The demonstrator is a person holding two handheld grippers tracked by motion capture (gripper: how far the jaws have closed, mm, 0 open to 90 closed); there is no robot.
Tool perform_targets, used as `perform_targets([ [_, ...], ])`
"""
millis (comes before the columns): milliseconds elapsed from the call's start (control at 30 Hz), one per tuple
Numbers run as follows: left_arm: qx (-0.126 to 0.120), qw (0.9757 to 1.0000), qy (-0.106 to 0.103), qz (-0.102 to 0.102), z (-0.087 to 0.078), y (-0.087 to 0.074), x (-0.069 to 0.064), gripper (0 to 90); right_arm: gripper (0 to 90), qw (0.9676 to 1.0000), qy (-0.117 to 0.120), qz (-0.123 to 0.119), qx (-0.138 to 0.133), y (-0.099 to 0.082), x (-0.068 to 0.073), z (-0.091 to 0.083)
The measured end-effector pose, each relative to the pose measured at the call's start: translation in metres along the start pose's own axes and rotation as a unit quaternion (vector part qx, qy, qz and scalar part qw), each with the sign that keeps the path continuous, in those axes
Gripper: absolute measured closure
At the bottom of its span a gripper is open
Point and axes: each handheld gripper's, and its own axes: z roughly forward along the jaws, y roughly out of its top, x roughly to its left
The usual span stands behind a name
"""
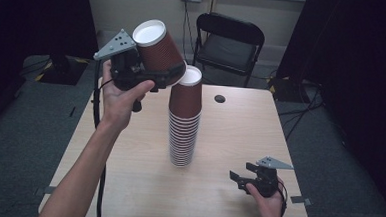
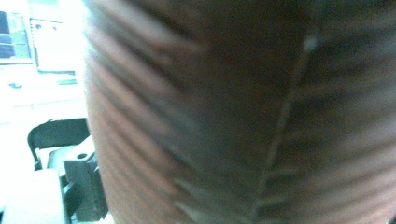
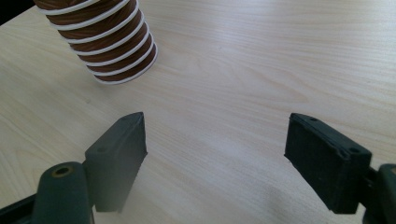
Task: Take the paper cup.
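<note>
A tall stack of upside-down brown paper cups stands at the middle of the light wood table; its lower rims show in the right gripper view. My left gripper is raised above the table's far left, shut on a single brown cup that is tilted, its white base up and left, its rim next to the top of the stack. That cup's ribbed brown wall is close and blurred in the left gripper view. My right gripper rests low at the table's near right, open with nothing between its fingers.
A black folding chair stands behind the table's far edge. A small dark hole sits in the tabletop at the far right. Bare wood lies between the stack and my right gripper.
</note>
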Motion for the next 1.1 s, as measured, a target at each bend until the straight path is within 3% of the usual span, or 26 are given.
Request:
perform_targets([
  [167, 0.0, 0.9999, 0.01, -0.013, -0.012, -0.009, 0.011, 11.6, 20.4, 1.0, 0.0, -0.001, 0.003, 0.0, 0.0, 0.002],
  [533, 0.009, 0.9995, 0.026, -0.014, -0.032, -0.019, 0.024, 11.7, 20.4, 1.0, 0.0, -0.001, 0.004, 0.0, 0.001, 0.002],
  [733, -0.009, 0.999, 0.032, -0.03, -0.039, -0.034, 0.03, 11.7, 20.5, 1.0, -0.001, -0.003, 0.005, 0.0, 0.002, 0.003],
  [867, 0.003, 0.9991, 0.032, -0.028, -0.04, -0.043, 0.033, 11.7, 21.0, 1.0, -0.002, -0.005, 0.004, 0.0, 0.003, 0.003],
  [967, 0.009, 0.9995, 0.031, -0.006, -0.041, -0.051, 0.031, 11.6, 20.9, 1.0, -0.002, -0.004, 0.006, 0.0, 0.003, 0.003],
  [1033, 0.001, 0.9996, 0.025, -0.014, -0.044, -0.056, 0.032, 11.6, 20.9, 1.0, -0.002, -0.005, 0.005, 0.0, 0.003, 0.003],
  [1100, 0.009, 0.9993, 0.035, -0.01, -0.047, -0.061, 0.032, 11.7, 20.7, 1.0, -0.002, -0.005, 0.006, 0.0, 0.004, 0.003],
])
